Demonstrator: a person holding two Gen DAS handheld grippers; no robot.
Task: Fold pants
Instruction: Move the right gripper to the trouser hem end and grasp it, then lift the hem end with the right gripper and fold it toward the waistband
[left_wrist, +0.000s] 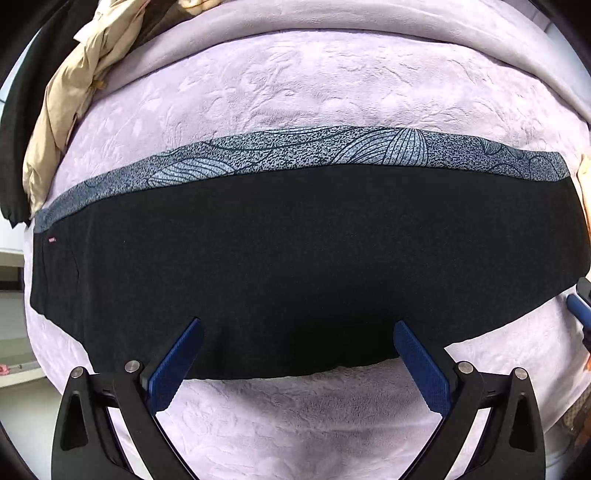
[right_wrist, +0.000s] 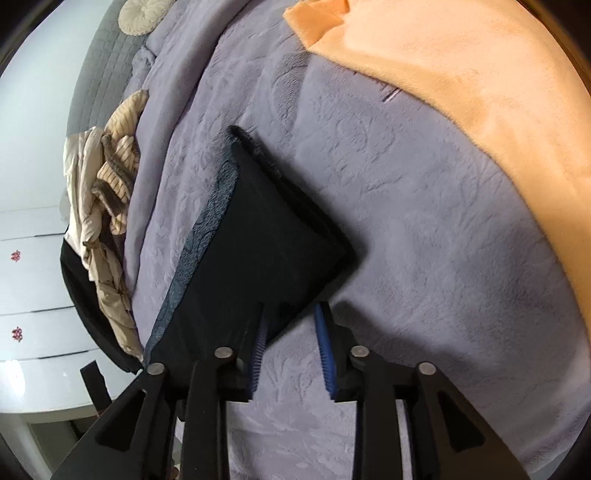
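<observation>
The black pants (left_wrist: 295, 258) lie flat across a lilac blanket (left_wrist: 295, 92), with a grey patterned strip (left_wrist: 314, 155) along their far edge. My left gripper (left_wrist: 299, 354) is open and empty, its blue pads over the near edge of the pants. In the right wrist view the pants (right_wrist: 266, 236) lie lengthwise away from me. My right gripper (right_wrist: 291, 343) is open, its left finger at the near end of the pants; no cloth is between the pads. Its tip shows in the left wrist view (left_wrist: 580, 306) at the far right.
A heap of beige and striped clothes (right_wrist: 107, 206) lies at the bed's left edge, also seen in the left wrist view (left_wrist: 62, 122). An orange blanket (right_wrist: 480, 92) covers the right side of the bed. White drawers (right_wrist: 29, 280) stand beyond the left edge.
</observation>
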